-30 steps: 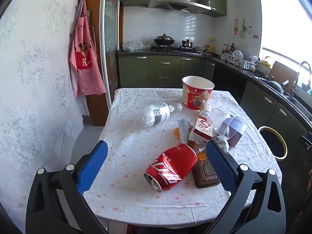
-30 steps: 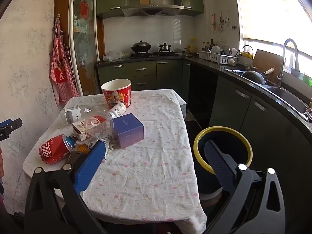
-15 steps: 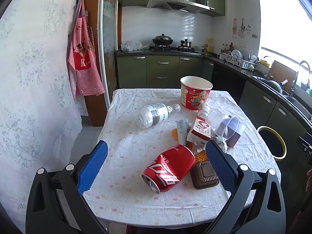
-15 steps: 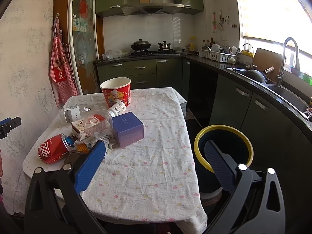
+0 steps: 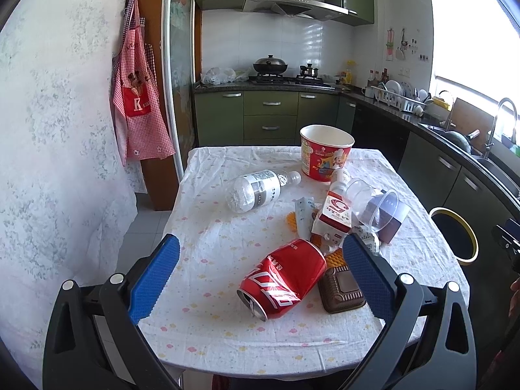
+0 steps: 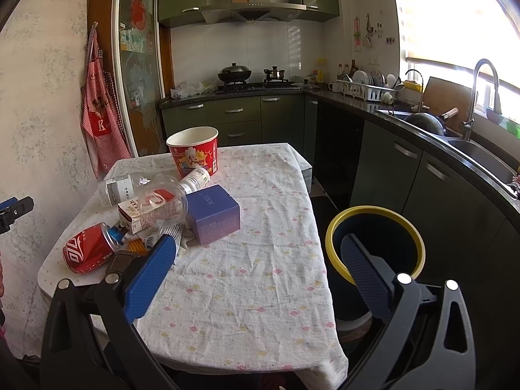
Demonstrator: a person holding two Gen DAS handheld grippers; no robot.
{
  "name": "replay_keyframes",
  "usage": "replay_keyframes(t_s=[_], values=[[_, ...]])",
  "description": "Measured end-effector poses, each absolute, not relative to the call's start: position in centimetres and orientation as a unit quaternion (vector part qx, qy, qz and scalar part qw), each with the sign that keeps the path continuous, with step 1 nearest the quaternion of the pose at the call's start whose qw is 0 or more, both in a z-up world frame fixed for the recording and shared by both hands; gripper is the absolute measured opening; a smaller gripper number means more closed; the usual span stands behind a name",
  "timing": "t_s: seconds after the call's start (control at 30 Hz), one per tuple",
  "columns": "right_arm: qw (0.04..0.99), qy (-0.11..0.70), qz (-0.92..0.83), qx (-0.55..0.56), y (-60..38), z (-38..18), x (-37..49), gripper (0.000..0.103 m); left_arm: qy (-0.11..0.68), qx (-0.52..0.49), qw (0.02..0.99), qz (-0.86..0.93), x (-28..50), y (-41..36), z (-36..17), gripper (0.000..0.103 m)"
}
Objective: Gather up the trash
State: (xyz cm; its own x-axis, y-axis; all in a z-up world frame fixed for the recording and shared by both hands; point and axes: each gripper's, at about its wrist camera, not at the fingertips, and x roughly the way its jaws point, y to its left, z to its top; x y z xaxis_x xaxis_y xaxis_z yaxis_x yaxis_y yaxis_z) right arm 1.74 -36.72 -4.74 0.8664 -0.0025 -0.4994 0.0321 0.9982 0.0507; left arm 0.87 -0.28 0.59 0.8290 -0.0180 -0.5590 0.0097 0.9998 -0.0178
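The left gripper (image 5: 260, 279) and the right gripper (image 6: 256, 273) both hang level with jaws spread wide and nothing between the blue pads (image 5: 152, 279), each showing at the edge of the other's view.

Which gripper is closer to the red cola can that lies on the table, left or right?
Left. The left gripper is open with the red cola can lying right between its fingers. The right gripper is open too, further along the table edge, with the can off to its left.
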Motion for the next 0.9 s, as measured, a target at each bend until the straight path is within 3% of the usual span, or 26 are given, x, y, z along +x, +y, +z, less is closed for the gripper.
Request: replay_keyframes(t_s=[0.9], values=[[0.964, 0.265, -0.012, 0.031, -36.5, -5.5, 2.4, 0.097, 0.301, -0.004, 0.954, -0.006, 1.7, -0.2, -0.5, 0.099]])
